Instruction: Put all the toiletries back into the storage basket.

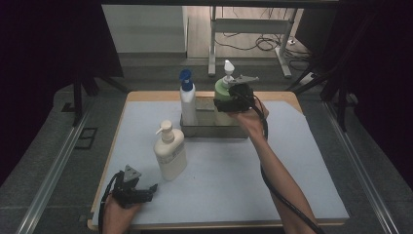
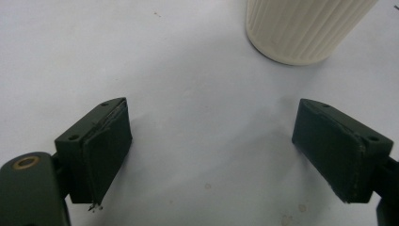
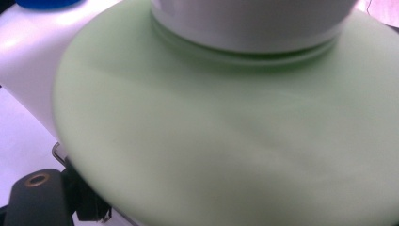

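Note:
A green bottle (image 1: 222, 90) with a white pump stands at the right end of a metal tray (image 1: 214, 130) at the back of the table. My right gripper (image 1: 227, 103) is shut on it; in the right gripper view the green bottle (image 3: 226, 141) is pressed close against the camera. A white bottle with a blue cap (image 1: 188, 102) stands in the tray's left end, and its white shoulder (image 3: 28, 52) shows beside the green one. A cream pump bottle (image 1: 170, 153) stands on the mat. My left gripper (image 1: 151, 189) rests open at the front left, the cream bottle's ribbed base (image 2: 301, 28) just beyond its jaws.
A pale blue mat (image 1: 234, 170) covers the wooden table top. Metal rails (image 1: 58, 161) run along both sides of the table. A desk frame (image 1: 248, 29) and floor cables lie beyond the far edge.

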{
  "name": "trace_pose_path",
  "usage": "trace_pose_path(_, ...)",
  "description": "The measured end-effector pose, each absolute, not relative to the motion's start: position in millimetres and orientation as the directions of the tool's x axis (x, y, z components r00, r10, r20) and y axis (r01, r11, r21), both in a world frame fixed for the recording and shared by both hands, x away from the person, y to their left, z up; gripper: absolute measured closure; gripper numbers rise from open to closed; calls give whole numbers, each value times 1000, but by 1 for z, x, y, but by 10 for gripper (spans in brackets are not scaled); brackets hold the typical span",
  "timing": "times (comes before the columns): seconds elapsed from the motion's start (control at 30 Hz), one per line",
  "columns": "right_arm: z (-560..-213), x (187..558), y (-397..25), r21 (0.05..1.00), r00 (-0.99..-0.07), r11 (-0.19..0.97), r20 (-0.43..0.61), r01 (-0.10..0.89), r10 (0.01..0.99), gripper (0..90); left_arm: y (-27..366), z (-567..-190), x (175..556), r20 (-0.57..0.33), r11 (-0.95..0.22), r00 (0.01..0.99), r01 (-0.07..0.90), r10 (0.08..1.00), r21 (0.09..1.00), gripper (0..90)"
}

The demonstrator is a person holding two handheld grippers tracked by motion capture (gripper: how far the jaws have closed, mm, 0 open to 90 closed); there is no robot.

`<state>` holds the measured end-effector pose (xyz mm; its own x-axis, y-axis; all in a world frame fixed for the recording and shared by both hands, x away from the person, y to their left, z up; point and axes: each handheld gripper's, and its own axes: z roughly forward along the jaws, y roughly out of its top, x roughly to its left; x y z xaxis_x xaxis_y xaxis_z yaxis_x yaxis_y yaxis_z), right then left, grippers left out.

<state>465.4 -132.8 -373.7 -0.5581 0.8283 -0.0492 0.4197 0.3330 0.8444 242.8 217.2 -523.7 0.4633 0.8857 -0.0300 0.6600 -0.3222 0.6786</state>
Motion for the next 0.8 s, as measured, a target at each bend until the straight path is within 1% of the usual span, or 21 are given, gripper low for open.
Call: trace_pose_path(0.8, -407, 467, -136, 817, -551, 339, -32, 465, 834, 117, 217, -524, 243, -30, -322, 463, 660, 886, 679, 123)
